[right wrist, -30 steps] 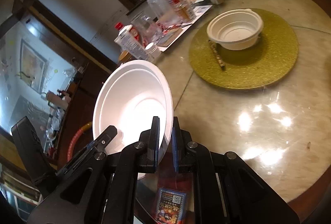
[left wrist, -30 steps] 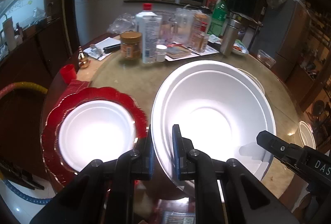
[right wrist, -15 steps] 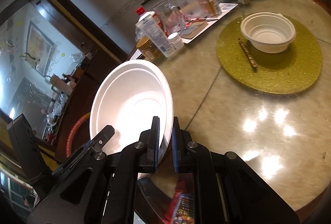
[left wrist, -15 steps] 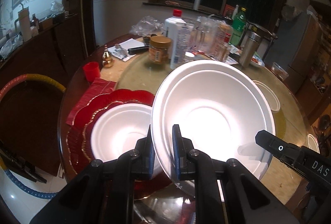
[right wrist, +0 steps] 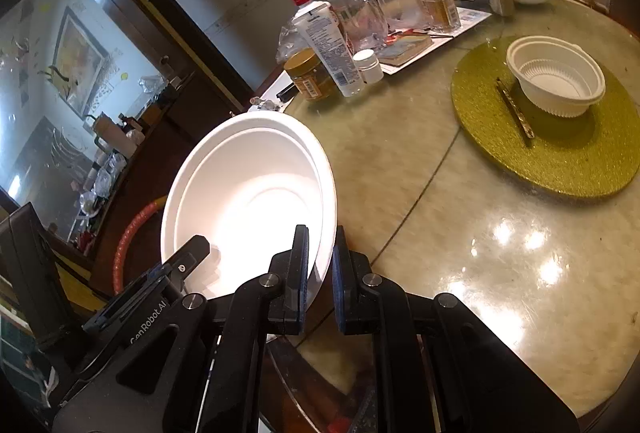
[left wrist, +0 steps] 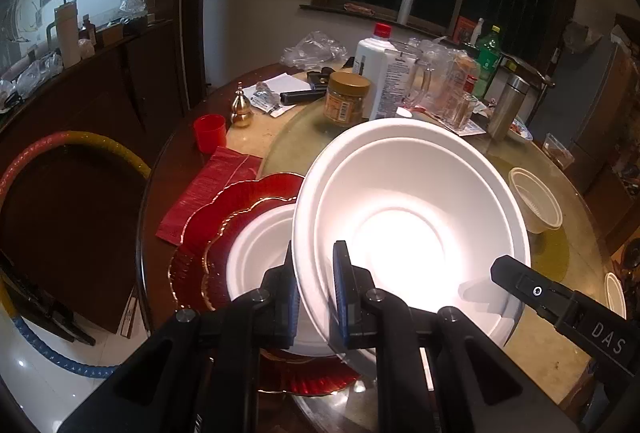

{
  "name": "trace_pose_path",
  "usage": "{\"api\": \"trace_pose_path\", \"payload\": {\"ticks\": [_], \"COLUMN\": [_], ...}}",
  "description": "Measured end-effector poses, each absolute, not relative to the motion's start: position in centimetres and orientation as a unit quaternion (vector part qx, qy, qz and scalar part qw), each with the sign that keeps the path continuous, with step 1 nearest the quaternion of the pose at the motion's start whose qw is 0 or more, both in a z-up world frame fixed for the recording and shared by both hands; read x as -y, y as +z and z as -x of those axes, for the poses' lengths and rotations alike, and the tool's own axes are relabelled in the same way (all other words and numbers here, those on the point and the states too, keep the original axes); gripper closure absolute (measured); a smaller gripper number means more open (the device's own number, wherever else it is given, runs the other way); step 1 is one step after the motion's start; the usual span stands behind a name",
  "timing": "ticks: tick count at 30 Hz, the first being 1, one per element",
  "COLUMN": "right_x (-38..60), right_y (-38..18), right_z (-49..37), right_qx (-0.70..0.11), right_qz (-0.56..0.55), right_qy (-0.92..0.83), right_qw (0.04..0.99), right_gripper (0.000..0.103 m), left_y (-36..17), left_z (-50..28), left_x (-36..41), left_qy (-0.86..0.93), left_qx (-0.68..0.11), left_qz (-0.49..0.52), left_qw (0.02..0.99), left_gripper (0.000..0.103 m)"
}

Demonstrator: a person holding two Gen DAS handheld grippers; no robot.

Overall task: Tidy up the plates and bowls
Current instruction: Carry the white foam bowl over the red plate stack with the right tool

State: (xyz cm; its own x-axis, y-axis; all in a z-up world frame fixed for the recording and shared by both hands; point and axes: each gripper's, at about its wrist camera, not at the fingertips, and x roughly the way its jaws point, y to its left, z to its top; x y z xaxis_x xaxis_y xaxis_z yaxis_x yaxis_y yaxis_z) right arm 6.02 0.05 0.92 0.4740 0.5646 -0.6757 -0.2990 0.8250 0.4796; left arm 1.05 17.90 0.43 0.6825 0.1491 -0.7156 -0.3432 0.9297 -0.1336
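Large white bowl (left wrist: 408, 229): rim clamped by left hand-held gripper (left wrist: 314, 297) and right hand-held gripper (right wrist: 320, 273), seemingly above smaller bowl (left wrist: 260, 257) on red plate (left wrist: 224, 229).

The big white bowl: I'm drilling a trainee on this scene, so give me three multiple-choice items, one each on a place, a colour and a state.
1. The ribbed white bowl sits on: A a green mat, B a red plate, C bare marble.
2. The scalloped plate is: A gold, B red, C blue.
3. The big white bowl is: A lying flat, B stacked, C pinched by both tongs.

A: the green mat lies under it.
B: red with a gold edge.
C: the left tongs and right tongs clamp its rim.
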Motion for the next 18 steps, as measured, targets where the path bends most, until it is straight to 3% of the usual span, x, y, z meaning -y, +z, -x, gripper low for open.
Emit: {"api": "trace_pose_path", "payload": {"ticks": [18], "right_x": [-3.7], "right_y": [1.3], "right_z": [-6.0], "right_qx": [-0.443], "right_qz": [-0.116], "right_qy": [0.274], "right_qw": [0.846], "right_gripper": [0.093], "left_y": [0.6], "left_z": [-0.2], "left_x": [-20.7], "left_qy": [0.164], "left_qx": [-0.368], "left_qz": [0.134], "left_qw": [0.905], "left_gripper": [0.090]}}
